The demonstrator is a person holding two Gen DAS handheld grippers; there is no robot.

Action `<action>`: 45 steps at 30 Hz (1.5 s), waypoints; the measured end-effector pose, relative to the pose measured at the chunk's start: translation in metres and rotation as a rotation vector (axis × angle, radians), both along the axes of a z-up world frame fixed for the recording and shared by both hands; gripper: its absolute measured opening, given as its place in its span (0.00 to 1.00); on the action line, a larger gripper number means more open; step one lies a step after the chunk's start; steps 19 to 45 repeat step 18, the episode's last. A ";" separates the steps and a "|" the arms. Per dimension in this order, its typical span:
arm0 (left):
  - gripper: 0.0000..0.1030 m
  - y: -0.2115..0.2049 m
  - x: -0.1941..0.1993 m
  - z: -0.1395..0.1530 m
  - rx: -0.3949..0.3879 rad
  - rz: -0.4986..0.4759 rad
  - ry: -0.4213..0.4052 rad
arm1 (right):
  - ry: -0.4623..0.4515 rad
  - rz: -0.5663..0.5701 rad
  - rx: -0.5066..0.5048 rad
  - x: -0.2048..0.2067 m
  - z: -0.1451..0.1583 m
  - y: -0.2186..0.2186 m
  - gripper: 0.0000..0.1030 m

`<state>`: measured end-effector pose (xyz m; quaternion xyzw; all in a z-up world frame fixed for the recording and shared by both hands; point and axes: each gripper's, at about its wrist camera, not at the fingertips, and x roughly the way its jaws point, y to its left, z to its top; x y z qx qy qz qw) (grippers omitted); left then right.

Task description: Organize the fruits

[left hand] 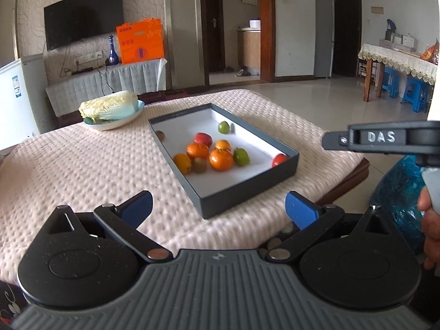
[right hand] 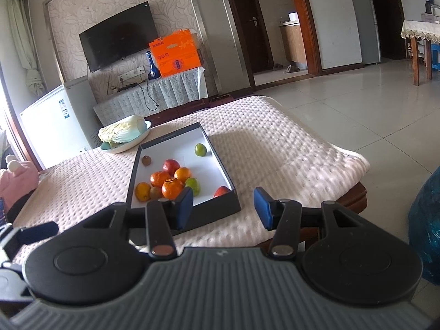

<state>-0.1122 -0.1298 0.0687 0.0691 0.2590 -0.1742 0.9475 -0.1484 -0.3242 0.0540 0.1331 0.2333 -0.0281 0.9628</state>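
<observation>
A dark box with a white inside lies on the pink quilted cover. In it sit several oranges, red apples, green fruits and brown kiwis. My left gripper hangs open and wide near the box's front corner, with nothing between its blue pads. My right gripper is open above the box's near right corner and holds nothing. It also shows at the right edge of the left wrist view, as a black arm of the right gripper.
A pale plate with a napa cabbage stands behind the box on the left. A blue plastic bag sits off the table's right edge. A pink plush toy lies at the far left.
</observation>
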 end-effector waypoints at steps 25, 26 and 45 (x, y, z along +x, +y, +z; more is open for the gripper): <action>1.00 -0.013 -0.006 -0.009 0.020 -0.074 0.013 | 0.024 0.043 -0.035 0.006 -0.003 0.009 0.50; 1.00 -0.013 -0.006 -0.009 0.020 -0.074 0.013 | 0.024 0.043 -0.035 0.006 -0.003 0.009 0.50; 1.00 -0.013 -0.006 -0.009 0.020 -0.074 0.013 | 0.024 0.043 -0.035 0.006 -0.003 0.009 0.50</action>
